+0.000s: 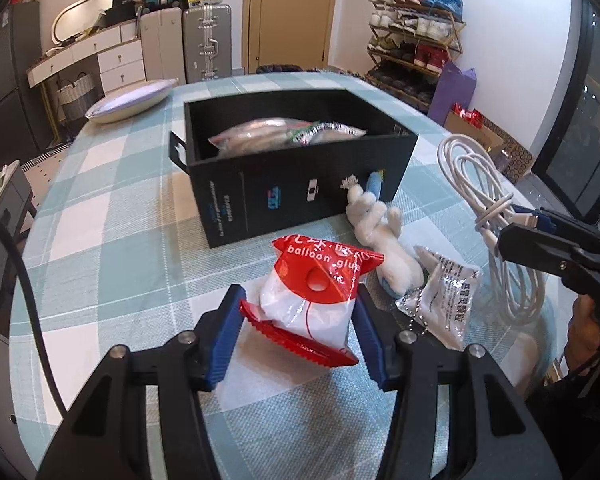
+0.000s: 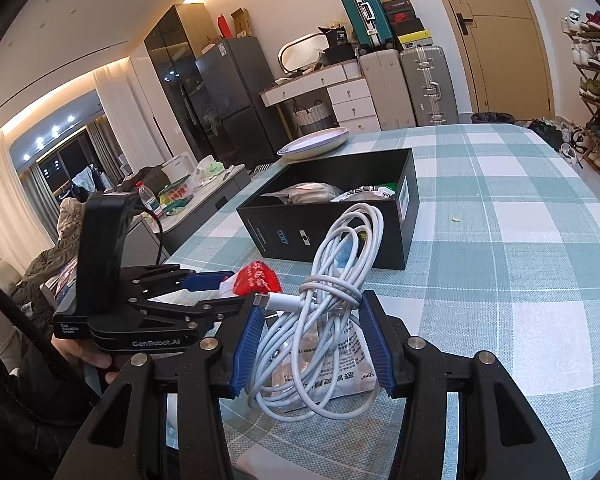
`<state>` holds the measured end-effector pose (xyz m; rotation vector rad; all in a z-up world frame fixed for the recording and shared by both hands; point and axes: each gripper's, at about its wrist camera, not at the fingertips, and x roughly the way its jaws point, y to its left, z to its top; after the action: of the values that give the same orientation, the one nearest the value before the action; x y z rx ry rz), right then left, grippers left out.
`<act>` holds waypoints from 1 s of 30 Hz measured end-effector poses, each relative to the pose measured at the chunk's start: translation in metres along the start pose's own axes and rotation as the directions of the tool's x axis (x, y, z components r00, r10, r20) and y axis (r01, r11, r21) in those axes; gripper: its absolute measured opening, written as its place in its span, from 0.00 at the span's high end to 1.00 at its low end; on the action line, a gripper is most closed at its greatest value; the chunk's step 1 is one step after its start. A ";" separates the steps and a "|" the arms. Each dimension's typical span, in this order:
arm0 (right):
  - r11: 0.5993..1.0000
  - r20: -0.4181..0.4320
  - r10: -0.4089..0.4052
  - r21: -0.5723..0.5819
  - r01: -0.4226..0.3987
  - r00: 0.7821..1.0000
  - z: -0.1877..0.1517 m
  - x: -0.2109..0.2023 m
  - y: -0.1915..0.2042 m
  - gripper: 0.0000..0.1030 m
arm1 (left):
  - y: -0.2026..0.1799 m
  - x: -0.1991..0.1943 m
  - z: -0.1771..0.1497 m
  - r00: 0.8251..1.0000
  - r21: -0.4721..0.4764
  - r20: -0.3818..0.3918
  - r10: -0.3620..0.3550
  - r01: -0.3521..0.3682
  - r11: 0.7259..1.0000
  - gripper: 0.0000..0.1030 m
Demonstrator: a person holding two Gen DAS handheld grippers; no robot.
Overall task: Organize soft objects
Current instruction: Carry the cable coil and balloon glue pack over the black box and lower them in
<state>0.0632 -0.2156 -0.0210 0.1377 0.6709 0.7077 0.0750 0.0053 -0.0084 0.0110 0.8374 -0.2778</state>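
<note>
Left tongs (image 1: pixel 296 332) clamped on a red-and-white packet (image 1: pixel 312 304) printed "balloon glue", its body pinched between the blue pads (image 1: pixel 224 344), raised over the checked tabletop (image 1: pixel 112 216). Right tongs (image 2: pixel 314 340) closed on a coiled white cable (image 2: pixel 324 280), the bundle squeezed between the pads; the left tongs' housing reads "GenRobot.AI". Just beyond the packet lie a white plush toy (image 1: pixel 384 236) and a clear sachet (image 1: pixel 444 296) with unreadable print. The black box (image 1: pixel 300 184), behind them, holds bagged items.
</note>
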 end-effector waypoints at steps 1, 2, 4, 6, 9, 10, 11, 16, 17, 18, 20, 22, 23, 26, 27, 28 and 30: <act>1.000 0.006 0.001 -0.001 -0.001 1.000 0.001 -0.001 0.000 0.53 | 0.000 -0.004 -0.001 1.000 -0.003 0.011 0.003 -0.003 1.000 0.49; 1.000 0.014 0.002 -0.003 -0.002 1.000 0.003 -0.003 0.001 0.53 | 0.001 -0.009 0.000 1.000 -0.007 0.026 0.006 -0.006 1.000 0.49; 1.000 0.027 0.011 -0.005 -0.010 1.000 0.008 -0.006 0.003 0.53 | 0.003 -0.020 0.003 0.998 -0.015 0.055 0.014 -0.013 1.000 0.49; 1.000 0.045 0.022 -0.009 -0.021 0.999 0.012 -0.011 0.005 0.53 | 0.004 -0.030 0.007 0.996 -0.022 0.087 0.022 -0.020 1.000 0.49; 0.999 0.074 0.042 -0.014 -0.041 0.996 0.022 -0.019 0.009 0.53 | 0.008 -0.042 0.014 0.992 -0.034 0.117 0.037 -0.033 0.999 0.49; 0.999 0.083 0.045 -0.016 -0.044 0.996 0.025 -0.022 0.010 0.53 | 0.009 -0.044 0.016 0.991 -0.036 0.126 0.041 -0.036 0.999 0.49; 0.999 0.092 0.050 -0.020 -0.049 0.994 0.029 -0.024 0.011 0.53 | 0.010 -0.046 0.018 0.990 -0.040 0.134 0.044 -0.040 0.998 0.49; 0.996 0.124 0.088 -0.008 -0.088 0.988 0.048 -0.030 0.010 0.53 | 0.015 -0.053 0.028 0.986 -0.057 0.155 0.065 -0.057 0.997 0.49; 0.995 0.131 0.099 -0.001 -0.100 0.986 0.051 -0.031 0.009 0.53 | 0.016 -0.055 0.030 0.985 -0.060 0.163 0.065 -0.055 0.997 0.49; 0.994 0.137 0.106 0.002 -0.108 0.985 0.053 -0.031 0.009 0.53 | 0.017 -0.056 0.032 0.984 -0.064 0.168 0.061 -0.051 0.997 0.49; 0.994 0.143 0.107 -0.004 -0.108 0.984 0.057 -0.030 0.012 0.53 | 0.018 -0.057 0.036 0.983 -0.070 0.175 0.059 -0.047 0.996 0.49; 0.994 0.142 0.106 -0.007 -0.106 0.984 0.061 -0.028 0.013 0.53 | 0.019 -0.057 0.040 0.982 -0.070 0.178 0.061 -0.049 0.996 0.49; 0.995 0.141 0.104 -0.007 -0.104 0.985 0.062 -0.027 0.013 0.53 | 0.019 -0.057 0.043 0.982 -0.069 0.180 0.061 -0.050 0.996 0.49; 0.996 0.144 0.094 -0.009 -0.093 0.985 0.067 -0.022 0.011 0.53 | 0.020 -0.054 0.049 0.981 -0.070 0.186 0.061 -0.049 0.996 0.49; 0.996 0.146 0.089 -0.009 -0.089 0.985 0.068 -0.021 0.011 0.53 | 0.020 -0.053 0.051 0.981 -0.069 0.186 0.061 -0.049 0.996 0.49; 0.997 0.147 0.082 -0.008 -0.082 0.986 0.070 -0.020 0.010 0.53 | 0.020 -0.052 0.053 0.981 -0.069 0.185 0.063 -0.051 0.996 0.49; 0.997 0.146 0.074 -0.012 -0.073 0.986 0.073 -0.017 0.011 0.53 | 0.020 -0.050 0.058 0.980 -0.068 0.189 0.062 -0.049 0.996 0.49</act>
<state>0.0923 -0.2112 0.0485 0.2074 0.5247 0.7626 0.0904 0.0299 0.0654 -0.0508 0.6536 -0.1962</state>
